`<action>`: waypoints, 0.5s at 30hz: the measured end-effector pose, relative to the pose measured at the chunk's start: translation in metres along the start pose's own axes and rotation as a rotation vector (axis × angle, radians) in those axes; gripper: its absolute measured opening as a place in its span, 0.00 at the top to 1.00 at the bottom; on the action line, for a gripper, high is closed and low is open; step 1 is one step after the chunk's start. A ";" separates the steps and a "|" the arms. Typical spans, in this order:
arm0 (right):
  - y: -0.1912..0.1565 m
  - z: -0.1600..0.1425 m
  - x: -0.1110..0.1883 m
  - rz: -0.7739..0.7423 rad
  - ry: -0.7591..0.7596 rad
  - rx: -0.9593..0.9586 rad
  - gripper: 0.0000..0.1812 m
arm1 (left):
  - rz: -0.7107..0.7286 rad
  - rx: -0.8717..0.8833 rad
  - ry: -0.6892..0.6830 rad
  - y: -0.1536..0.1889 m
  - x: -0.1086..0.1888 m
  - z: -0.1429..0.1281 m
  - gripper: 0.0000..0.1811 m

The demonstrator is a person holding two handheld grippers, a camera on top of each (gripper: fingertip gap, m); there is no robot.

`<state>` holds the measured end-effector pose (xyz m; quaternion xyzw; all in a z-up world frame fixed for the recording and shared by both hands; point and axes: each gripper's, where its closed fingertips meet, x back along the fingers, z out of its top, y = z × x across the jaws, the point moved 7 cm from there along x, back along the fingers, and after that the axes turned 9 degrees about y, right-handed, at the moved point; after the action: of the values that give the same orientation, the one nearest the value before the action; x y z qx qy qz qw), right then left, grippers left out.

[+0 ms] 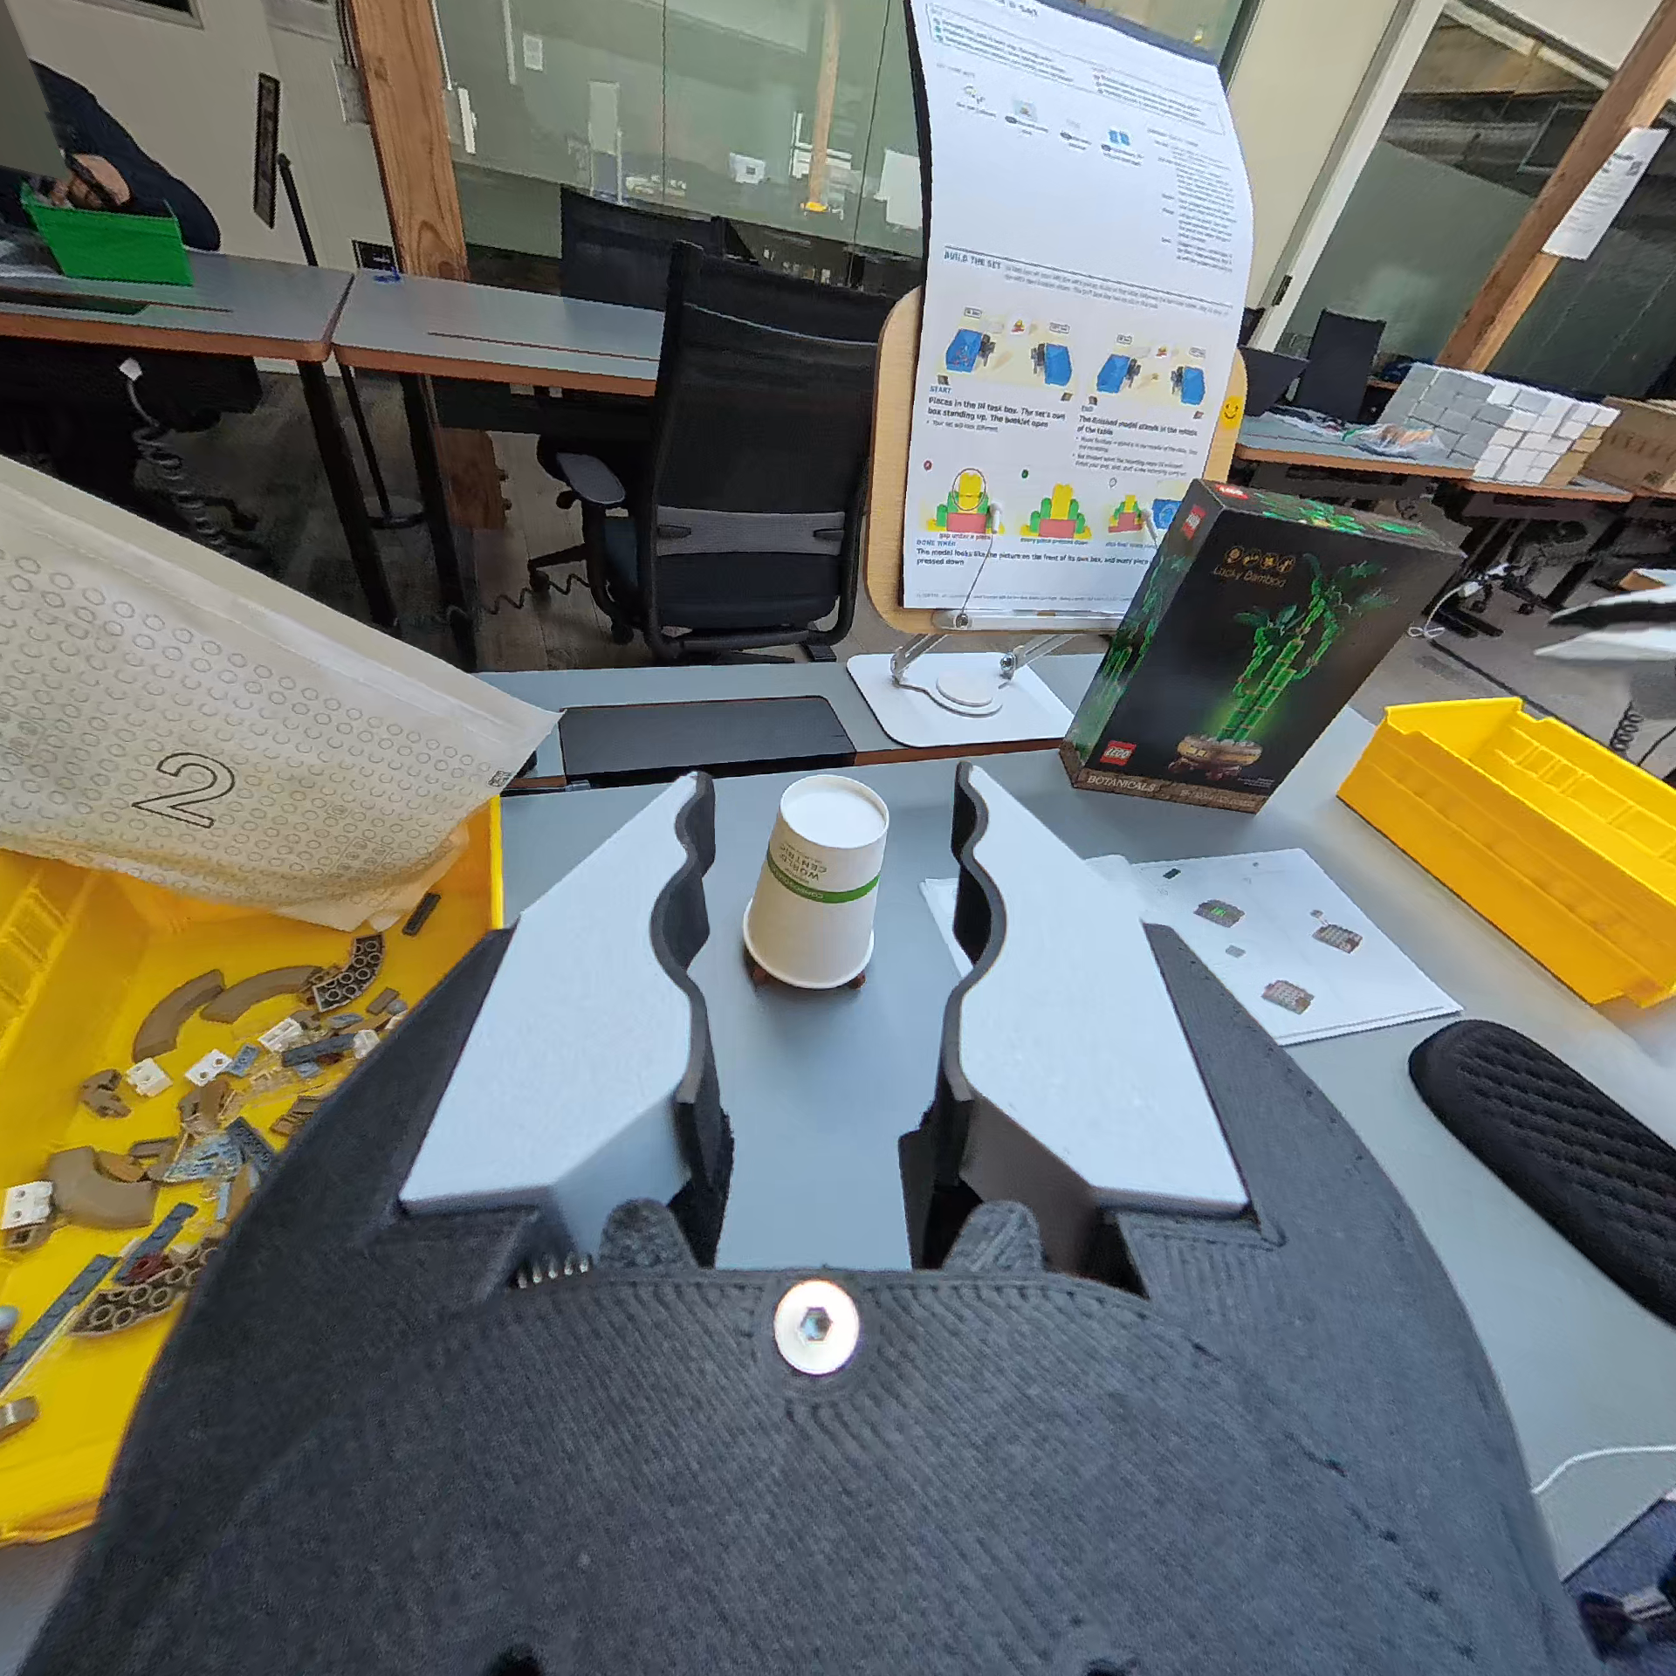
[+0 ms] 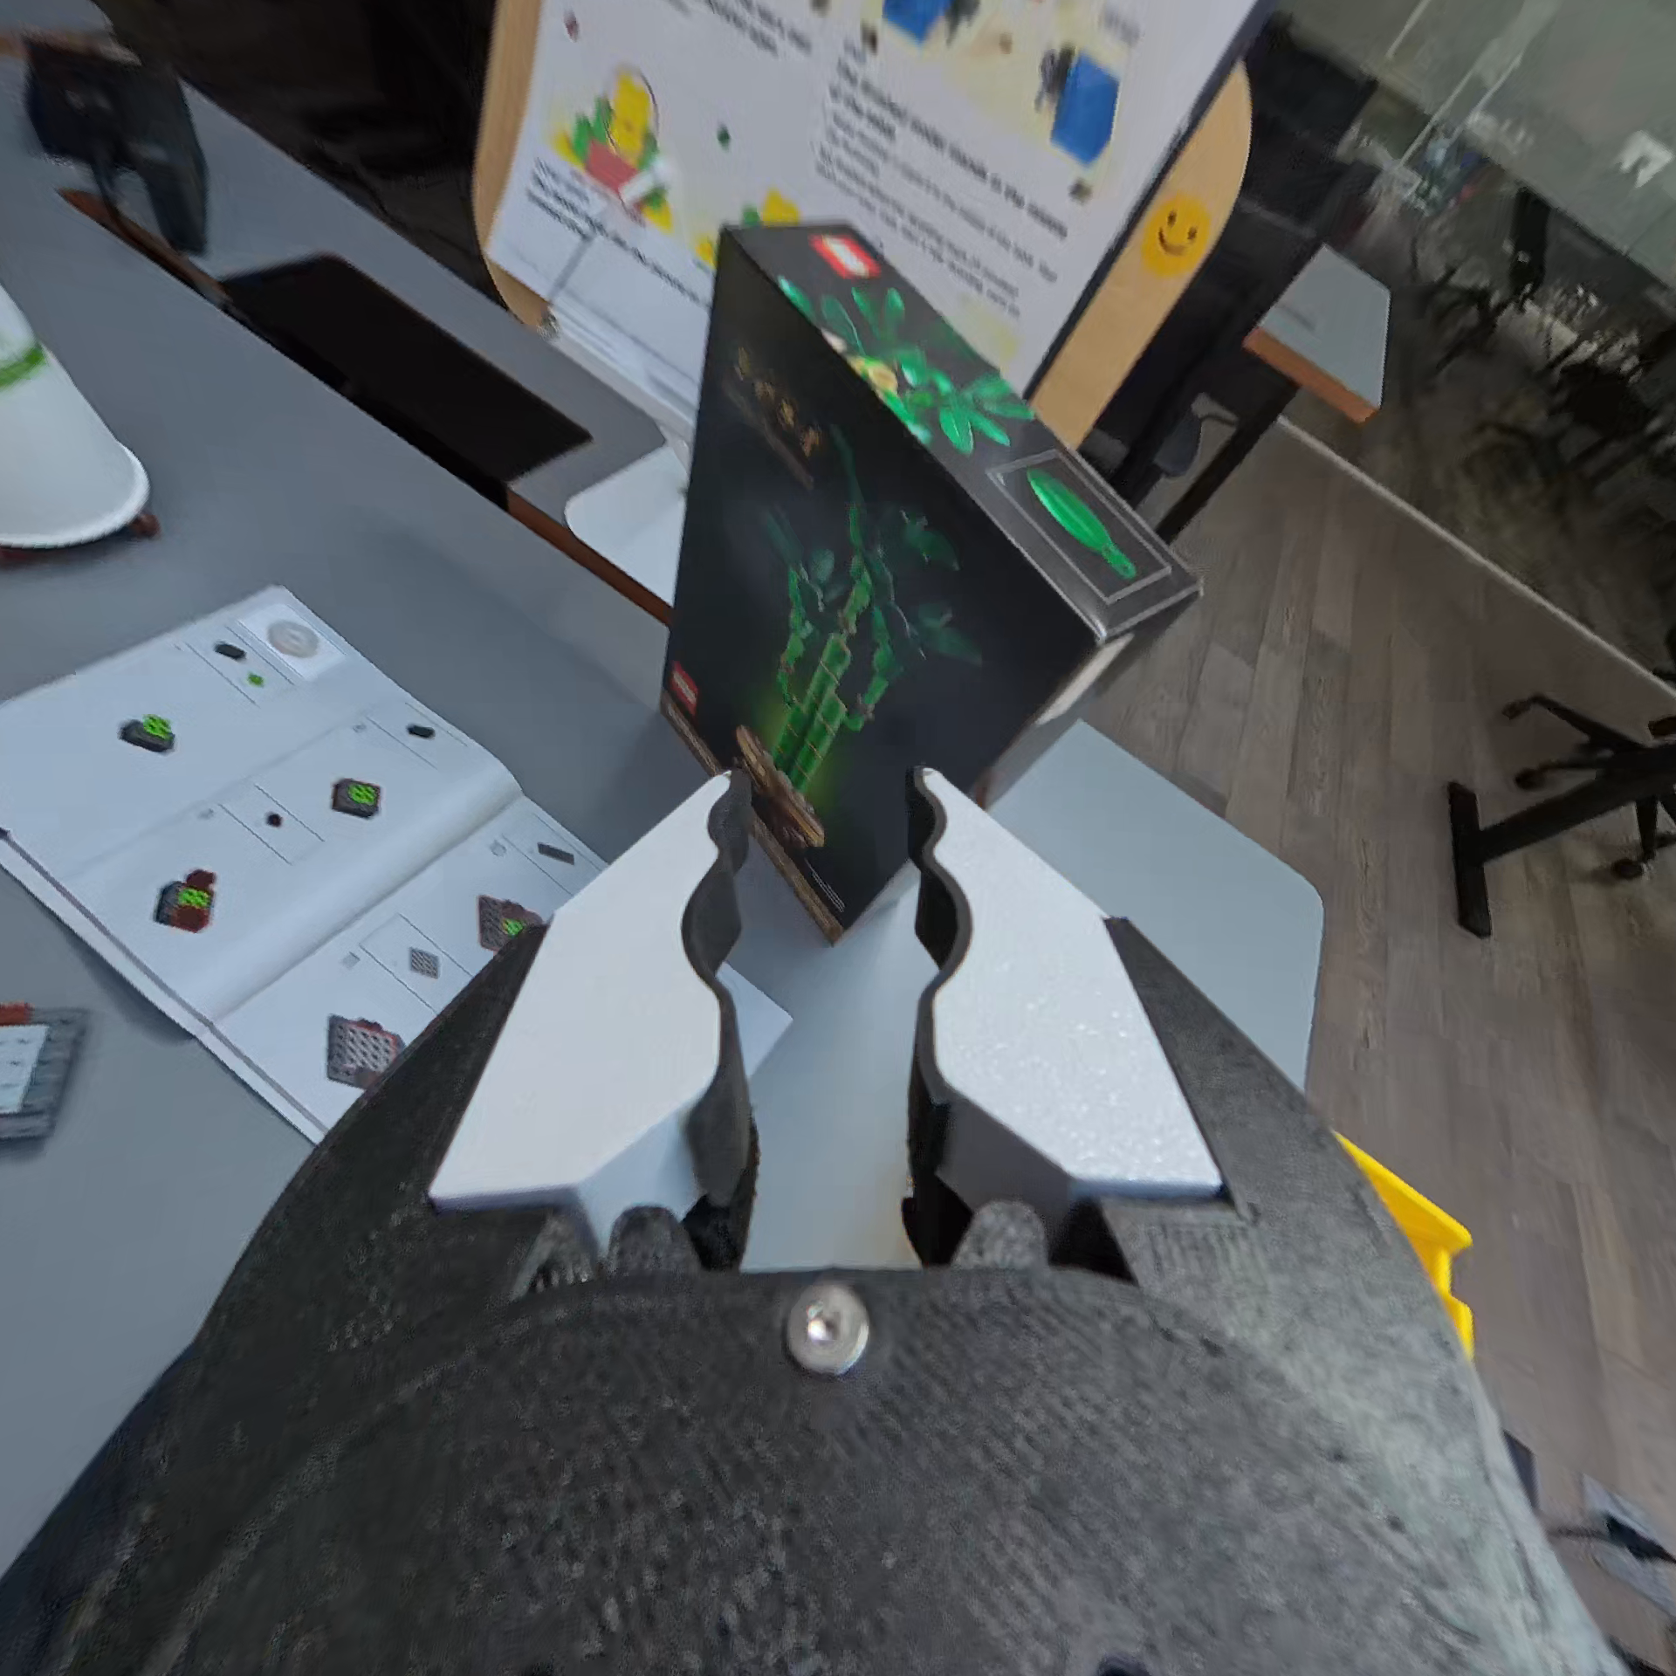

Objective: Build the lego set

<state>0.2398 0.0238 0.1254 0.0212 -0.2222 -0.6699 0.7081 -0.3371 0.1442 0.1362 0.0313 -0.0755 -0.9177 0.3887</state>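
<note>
1. My left tool (image 1: pixel 827 780) has its jaws apart with nothing between them; an upturned paper cup (image 1: pixel 816 884) stands on the grey worktop (image 1: pixel 816 1134) straight ahead, in line with the gap and beyond the tips.
2. Small brown pieces (image 1: pixel 760 975) peek out from under the cup's rim.
3. To that tool's left, a yellow bin (image 1: pixel 54 1025) holds loose lego pieces (image 1: pixel 181 1088), with a numbered white bag (image 1: pixel 181 707) lying across its far end. The bin's near wall sits close beside the tool body, so room that way is tight.
4. To its right lies the open instruction booklet (image 1: pixel 1270 943), then a second yellow bin (image 1: pixel 1505 843) at the worktop's right side.
5. My right tool (image 2: pixel 823 787) is also apart and empty, its tips just before the lower front of the upright lego box (image 2: pixel 862 562).
6. The box stands near the worktop's right edge (image 2: pixel 1306 952); beyond it is wooden floor (image 2: pixel 1360 725).
7. Left of the right tool, the booklet (image 2: pixel 272 816) lies flat, with a partly built grey assembly (image 2: pixel 36 1070) at the view's left edge.
8. Behind the box an instruction sheet (image 1: pixel 1079 317) is propped on a stand (image 1: pixel 961 698); an office chair (image 1: pixel 753 472) and further desks (image 1: pixel 490 326) fill the room.
</note>
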 end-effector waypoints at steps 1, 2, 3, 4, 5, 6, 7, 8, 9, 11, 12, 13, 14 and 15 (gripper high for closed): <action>-0.012 0.013 0.006 0.029 0.088 -0.017 0.81 | -0.001 -0.022 0.003 -0.005 0.006 -0.004 0.72; -0.024 0.024 0.013 0.060 0.166 -0.041 0.81 | 0.002 -0.049 0.005 -0.010 0.011 -0.007 0.71; -0.037 0.030 0.019 0.088 0.236 -0.071 0.81 | 0.006 -0.077 0.011 -0.015 0.015 -0.009 0.71; -0.050 0.035 0.024 0.120 0.286 -0.088 0.80 | 0.004 -0.098 0.026 -0.018 0.019 -0.008 0.71; -0.063 0.040 0.030 0.146 0.321 -0.102 0.77 | -0.011 -0.114 0.055 -0.021 0.021 -0.005 0.71; -0.077 0.044 0.036 0.165 0.369 -0.102 0.77 | -0.033 -0.132 0.093 -0.023 0.023 0.001 0.71; -0.088 0.046 0.041 0.162 0.398 -0.100 0.77 | -0.046 -0.152 0.134 -0.026 0.024 0.009 0.71; -0.097 0.048 0.044 0.140 0.393 -0.099 0.77 | -0.056 -0.172 0.174 -0.030 0.024 0.018 0.71; -0.104 0.049 0.045 0.117 0.378 -0.095 0.77 | -0.067 -0.189 0.210 -0.035 0.022 0.028 0.72; -0.118 0.057 0.046 0.070 0.395 -0.115 0.76 | -0.076 -0.214 0.230 -0.046 0.014 0.048 0.71; -0.125 0.063 0.046 0.059 0.430 -0.132 0.76 | -0.076 -0.231 0.225 -0.052 0.009 0.057 0.70; -0.133 0.071 0.045 0.057 0.474 -0.145 0.76 | -0.073 -0.252 0.215 -0.058 0.004 0.065 0.69; -0.142 0.080 0.044 0.060 0.516 -0.155 0.76 | -0.063 -0.272 0.198 -0.065 -0.001 0.070 0.68; -0.150 0.089 0.042 0.065 0.551 -0.156 0.76 | -0.047 -0.289 0.168 -0.072 -0.005 0.071 0.69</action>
<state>0.0680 -0.0078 0.1686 0.1407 0.0304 -0.6310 0.7623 -0.3929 0.2049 0.1949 0.0533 0.0907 -0.9220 0.3726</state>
